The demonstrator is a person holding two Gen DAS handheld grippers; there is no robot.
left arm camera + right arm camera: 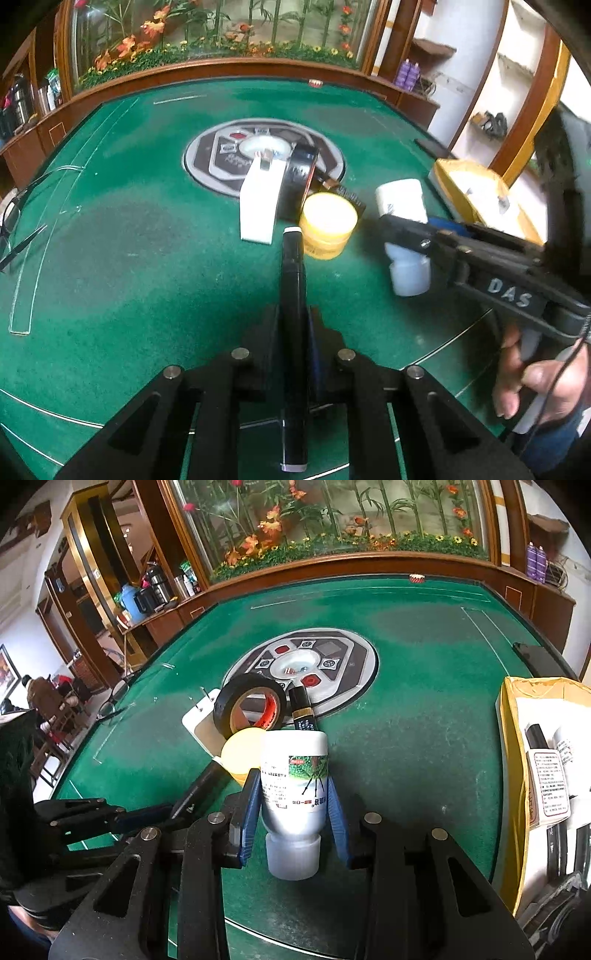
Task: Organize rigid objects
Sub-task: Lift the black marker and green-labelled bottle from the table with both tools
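Observation:
My left gripper (293,325) is shut on a black pen (293,280) that points forward over the green table toward a yellow jar (328,229). In the right wrist view the left gripper (173,812) comes in from the left with the pen (201,788). My right gripper (293,781) is shut on a white bottle (295,775) with its cap toward the camera, blue pads (248,812) on both sides. From the left wrist view the bottle (400,199) hangs in the right gripper (410,236). A black tape roll (251,709), a gold-banded marker (303,712), a white plug (197,723) and the jar (240,753) lie clustered ahead.
A yellow cardboard box (511,760) holding markers and papers stands at the right edge (480,192). The round control panel (354,657) sits mid-table. Eyeglasses (11,221) lie at the left, and a dark phone (543,661) at the far right. A hand (528,376) grips the right tool.

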